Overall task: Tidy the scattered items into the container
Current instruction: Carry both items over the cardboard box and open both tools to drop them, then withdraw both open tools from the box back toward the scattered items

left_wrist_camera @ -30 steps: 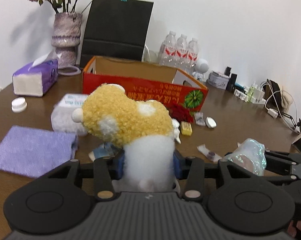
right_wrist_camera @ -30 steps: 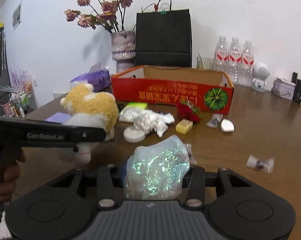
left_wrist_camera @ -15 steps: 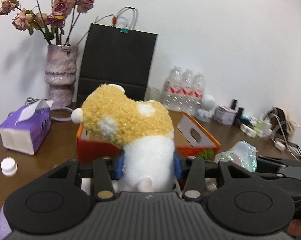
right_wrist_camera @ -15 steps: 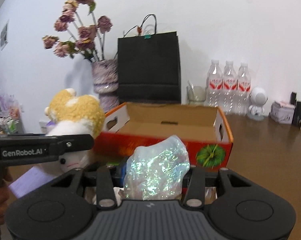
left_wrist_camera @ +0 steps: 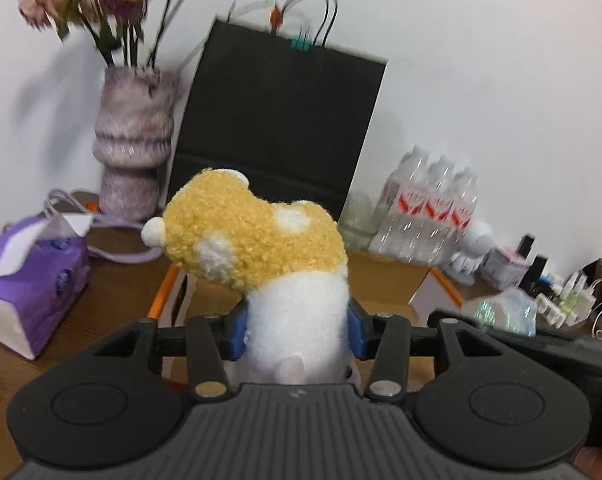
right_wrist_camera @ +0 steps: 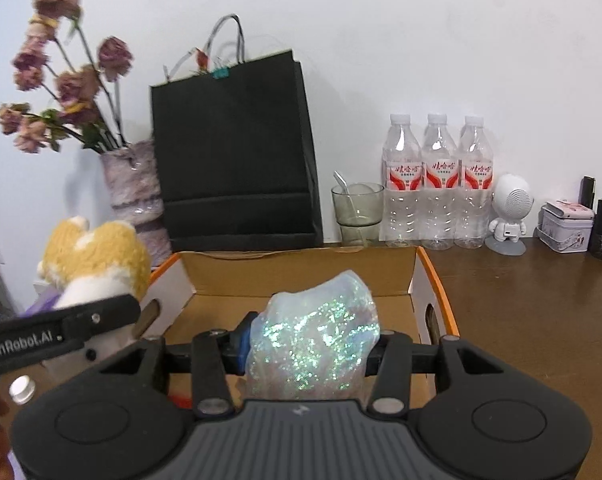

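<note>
table point(right_wrist_camera: 521, 320): brown wood, carrying everything below.
paper bag point(right_wrist_camera: 237, 152): black, upright against the white wall behind the box.
cardboard box point(right_wrist_camera: 301, 272): orange-edged, open top, bare brown floor inside; it sits in front of the bag.
vase point(left_wrist_camera: 135, 140): mottled purple, dried roses in it, left of the bag.
tissue box point(left_wrist_camera: 33, 280): purple, left of the cardboard box.
water bottles point(right_wrist_camera: 437, 184): three in a row, right of the bag.
plush toy point(left_wrist_camera: 257, 256): yellow and white, above the box's left end.
glitter bag point(right_wrist_camera: 315, 340): iridescent, crumpled, over the box interior.
left gripper point(left_wrist_camera: 297, 332): fingers closed tight on the plush toy's white body.
right gripper point(right_wrist_camera: 309, 346): fingers clamped on the glitter bag.
</note>
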